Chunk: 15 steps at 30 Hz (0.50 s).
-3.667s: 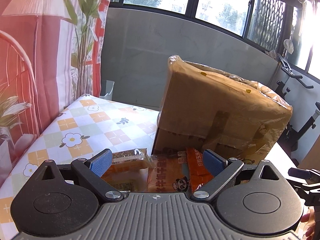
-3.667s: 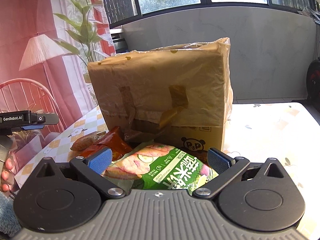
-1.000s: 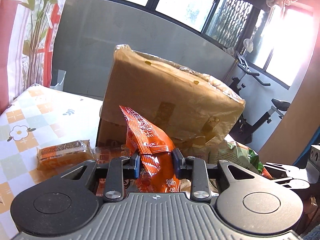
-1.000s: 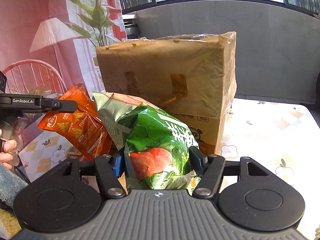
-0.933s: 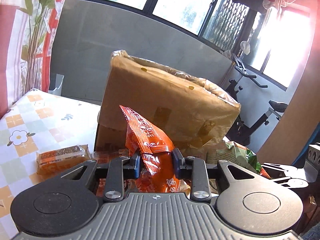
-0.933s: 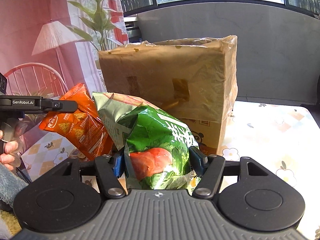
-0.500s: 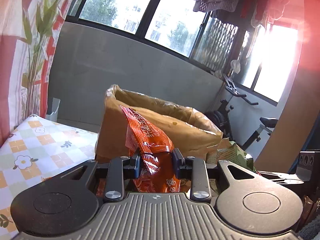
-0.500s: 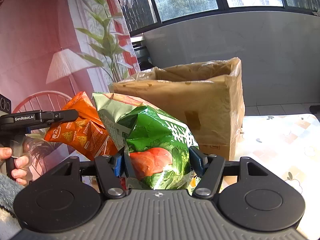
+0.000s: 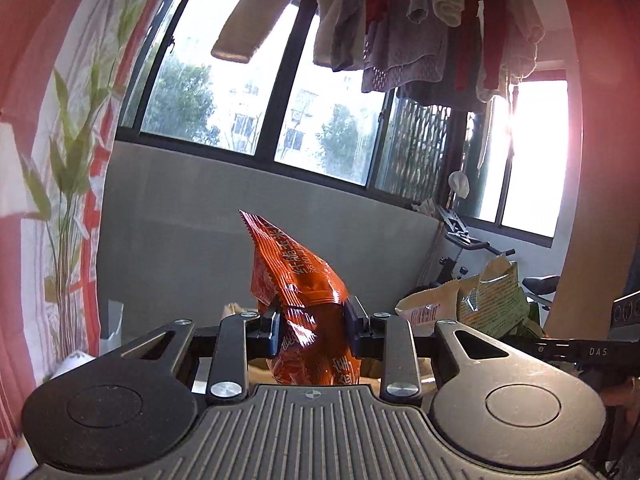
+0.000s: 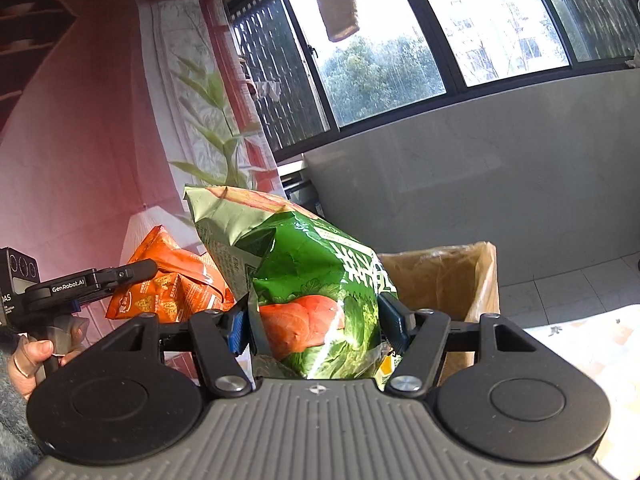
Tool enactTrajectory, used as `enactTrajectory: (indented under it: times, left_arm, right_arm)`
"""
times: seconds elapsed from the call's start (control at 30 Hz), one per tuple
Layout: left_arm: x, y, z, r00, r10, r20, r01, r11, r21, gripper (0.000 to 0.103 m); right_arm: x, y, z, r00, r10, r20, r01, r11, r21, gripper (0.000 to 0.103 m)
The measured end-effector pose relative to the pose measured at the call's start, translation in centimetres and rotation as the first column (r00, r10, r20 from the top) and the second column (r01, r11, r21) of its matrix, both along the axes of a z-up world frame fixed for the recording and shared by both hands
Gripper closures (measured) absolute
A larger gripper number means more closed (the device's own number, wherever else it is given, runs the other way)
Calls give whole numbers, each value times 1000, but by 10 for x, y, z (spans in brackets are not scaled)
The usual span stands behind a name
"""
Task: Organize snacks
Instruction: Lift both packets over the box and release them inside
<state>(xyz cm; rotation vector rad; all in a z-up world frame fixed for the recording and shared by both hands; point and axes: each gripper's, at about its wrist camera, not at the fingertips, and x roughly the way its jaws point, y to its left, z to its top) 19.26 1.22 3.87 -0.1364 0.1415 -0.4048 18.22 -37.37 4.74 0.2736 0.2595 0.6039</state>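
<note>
My left gripper (image 9: 311, 325) is shut on an orange snack bag (image 9: 298, 288) and holds it high, upright between the fingers. My right gripper (image 10: 316, 322) is shut on a green snack bag (image 10: 316, 280) with a tomato picture. The open cardboard box (image 10: 448, 280) lined with brown plastic stands below and behind the green bag in the right wrist view. In the left wrist view only a sliver of the box rim (image 9: 234, 309) shows behind the fingers. The orange bag (image 10: 168, 284) and the left gripper also show at the left of the right wrist view. The green bag (image 9: 488, 300) shows at the right of the left wrist view.
A grey low wall (image 9: 180, 220) with windows runs behind. Laundry (image 9: 400, 40) hangs overhead. An exercise bike (image 9: 464, 248) stands at the right. A flowered tablecloth (image 10: 600, 332) shows at the lower right of the right wrist view. A printed curtain (image 9: 48, 160) hangs at the left.
Both grippers have risen with their bags. The box has dropped low in both views and its open top now shows in the right wrist view.
</note>
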Motion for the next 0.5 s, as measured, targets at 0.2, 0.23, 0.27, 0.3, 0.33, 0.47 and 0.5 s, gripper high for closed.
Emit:
enactTrajectory:
  times: [0.2, 0.23, 0.27, 0.3, 0.33, 0.47, 0.5]
  left_arm:
    - [56, -19, 13, 1000, -27, -12, 28, 999, 35, 71]
    - [67, -23, 14, 1000, -26, -17, 27, 999, 46, 71]
    - [78, -28, 14, 1000, -23, -22, 24, 998, 58, 71]
    - [90, -33, 13, 999, -22, -34, 25, 997, 68, 71]
    - [105, -38, 10, 998, -20, -54, 25, 997, 77, 71]
    - [151, -58, -4, 991, -12, -131, 31, 989, 147, 71]
    - [160, -61, -9, 988, 2, -157, 25, 986, 164, 70]
  right_arm:
    - [58, 8, 17, 1000, -27, -8, 27, 1000, 3, 38]
    - [70, 11, 17, 999, -31, -25, 31, 1000, 5, 38]
    - [82, 13, 15, 998, -37, -42, 37, 999, 3, 38]
    - [93, 16, 13, 997, -51, -60, 51, 999, -2, 38]
    - [106, 20, 9, 994, -69, -88, 68, 998, -13, 38]
    - [152, 32, -13, 966, -121, -228, 130, 991, 24, 38]
    - [160, 35, -18, 958, -130, -254, 142, 990, 28, 38]
